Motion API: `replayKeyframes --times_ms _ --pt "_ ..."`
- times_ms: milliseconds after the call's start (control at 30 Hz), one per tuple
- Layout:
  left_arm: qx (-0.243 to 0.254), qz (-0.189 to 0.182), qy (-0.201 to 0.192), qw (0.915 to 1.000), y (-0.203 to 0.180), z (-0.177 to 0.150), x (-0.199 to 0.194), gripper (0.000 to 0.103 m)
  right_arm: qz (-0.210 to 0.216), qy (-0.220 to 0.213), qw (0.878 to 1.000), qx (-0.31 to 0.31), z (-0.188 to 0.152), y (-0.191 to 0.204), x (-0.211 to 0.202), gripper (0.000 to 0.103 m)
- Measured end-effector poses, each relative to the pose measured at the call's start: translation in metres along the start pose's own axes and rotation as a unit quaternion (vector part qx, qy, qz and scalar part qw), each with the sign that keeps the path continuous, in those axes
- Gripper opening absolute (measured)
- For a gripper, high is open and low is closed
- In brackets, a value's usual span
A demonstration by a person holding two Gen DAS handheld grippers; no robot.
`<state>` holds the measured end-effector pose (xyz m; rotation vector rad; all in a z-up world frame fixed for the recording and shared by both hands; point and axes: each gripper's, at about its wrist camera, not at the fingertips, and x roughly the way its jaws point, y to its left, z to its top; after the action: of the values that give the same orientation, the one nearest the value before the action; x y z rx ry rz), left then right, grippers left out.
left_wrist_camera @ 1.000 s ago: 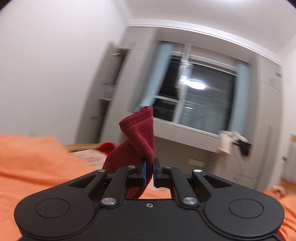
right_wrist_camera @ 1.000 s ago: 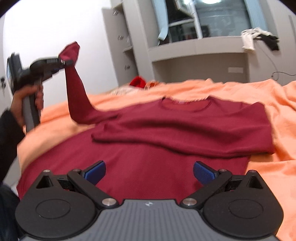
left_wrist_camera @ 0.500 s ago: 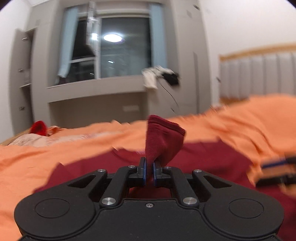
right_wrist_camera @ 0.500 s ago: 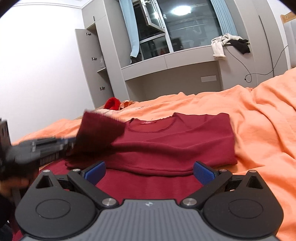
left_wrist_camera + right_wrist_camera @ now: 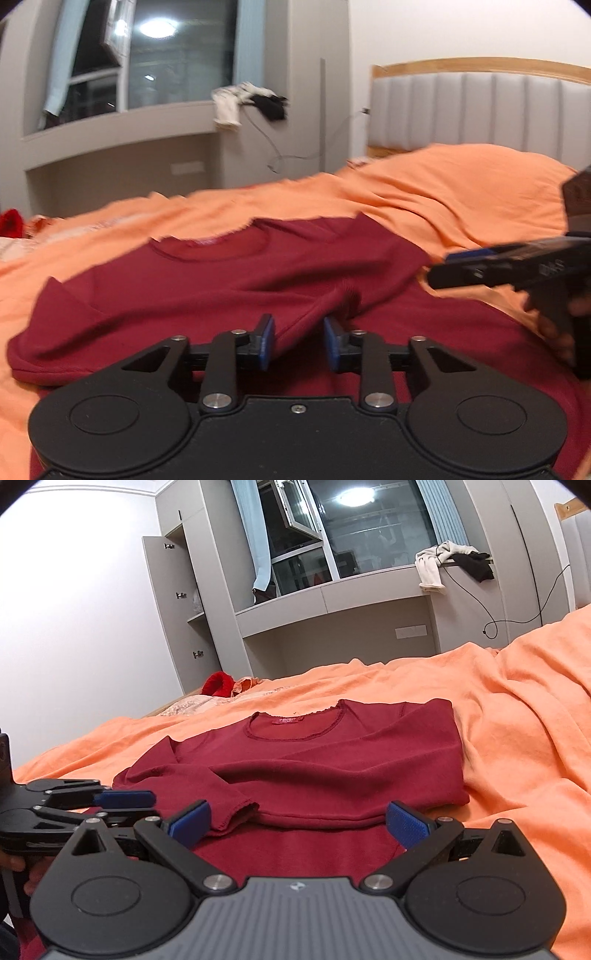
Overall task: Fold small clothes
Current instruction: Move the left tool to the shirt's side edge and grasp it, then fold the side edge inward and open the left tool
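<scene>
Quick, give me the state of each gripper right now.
Left gripper: open, holding nothing; the sleeve cuff of the red shirt lies just ahead of its pads.
Right gripper: open wide, empty, over the shirt.

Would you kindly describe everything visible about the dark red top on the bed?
The dark red top is a soft knit with a scalloped round neckline and a pink label inside. It lies flat on the orange bedspread, neckline away from the cameras. Both long sleeves are folded across the chest; the cuff of one rests between the open jaws of the left gripper, released. The right gripper hovers open over the lower part.
</scene>
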<state>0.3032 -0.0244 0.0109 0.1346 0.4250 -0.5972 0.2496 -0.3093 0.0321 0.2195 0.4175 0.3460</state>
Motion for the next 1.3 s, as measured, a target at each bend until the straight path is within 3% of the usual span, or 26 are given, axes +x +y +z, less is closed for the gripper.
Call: replayKeyframes --times_ms 67,133,267,333,400,467,533,667,767,867,900,1000,1067,1100,1167,1300 --pt "-0.003 -0.014 -0.003 0.9999 0.003 -0.001 -0.006 0.049 -0.001 0.003 1.0 0.0 0.0 0.0 0.001 0.103" --pt "-0.008 -0.016 -0.013 0.9998 0.006 -0.002 -0.016 0.074 -0.004 0.006 1.0 -0.002 -0.001 0.002 0.003 0.103" --pt "-0.041 -0.003 -0.035 0.9985 0.026 0.006 -0.027 0.083 -0.016 0.016 1.0 -0.011 0.0 0.007 0.009 0.103" --pt "-0.059 0.03 -0.039 0.997 0.035 0.014 -0.027 0.092 -0.024 0.022 0.999 -0.016 0.001 0.01 0.013 0.103" --pt "-0.084 0.088 -0.033 0.9919 0.051 0.019 -0.028 0.093 -0.026 0.025 0.999 -0.02 0.002 0.014 0.017 0.103" --pt "-0.119 0.15 -0.024 0.9811 0.07 0.02 -0.027 0.094 -0.026 0.025 0.999 -0.022 0.003 0.016 0.02 0.103" --pt "-0.167 0.203 -0.021 0.9645 0.095 0.019 -0.028 0.095 -0.024 0.024 0.999 -0.023 0.005 0.018 0.023 0.103" --pt "-0.271 0.276 -0.029 0.9217 0.147 0.009 -0.036 0.095 -0.019 0.015 1.0 -0.016 0.013 0.02 0.032 0.103" --pt "-0.349 0.3 -0.04 0.8869 0.18 -0.003 -0.044 0.086 -0.011 0.006 1.0 -0.017 0.019 0.024 0.042 0.098" --pt "-0.418 0.3 -0.044 0.8565 0.206 -0.015 -0.049 0.067 0.003 0.01 0.999 -0.036 0.021 0.031 0.053 0.081" --pt "-0.432 0.296 -0.044 0.8506 0.211 -0.017 -0.048 0.058 0.009 0.013 0.999 -0.041 0.021 0.033 0.055 0.077" --pt "-0.451 0.273 -0.038 0.8486 0.22 -0.021 -0.04 0.035 0.026 0.023 0.998 -0.061 0.018 0.04 0.061 0.056" --pt "-0.448 0.261 -0.031 0.8546 0.222 -0.02 -0.033 0.013 0.035 0.03 0.996 -0.077 0.015 0.046 0.063 0.04" --pt "-0.44 0.262 -0.026 0.8587 0.221 -0.019 -0.03 0.004 0.042 0.037 0.995 -0.084 0.014 0.049 0.065 0.037" --pt "-0.43 0.278 -0.036 0.858 0.218 -0.017 -0.031 0.003 0.055 0.059 0.991 -0.107 0.009 0.055 0.069 0.024" --pt "-0.442 0.318 -0.065 0.8362 0.217 -0.017 -0.048 0.002 0.049 0.094 0.982 -0.158 -0.006 0.071 0.081 0.021"
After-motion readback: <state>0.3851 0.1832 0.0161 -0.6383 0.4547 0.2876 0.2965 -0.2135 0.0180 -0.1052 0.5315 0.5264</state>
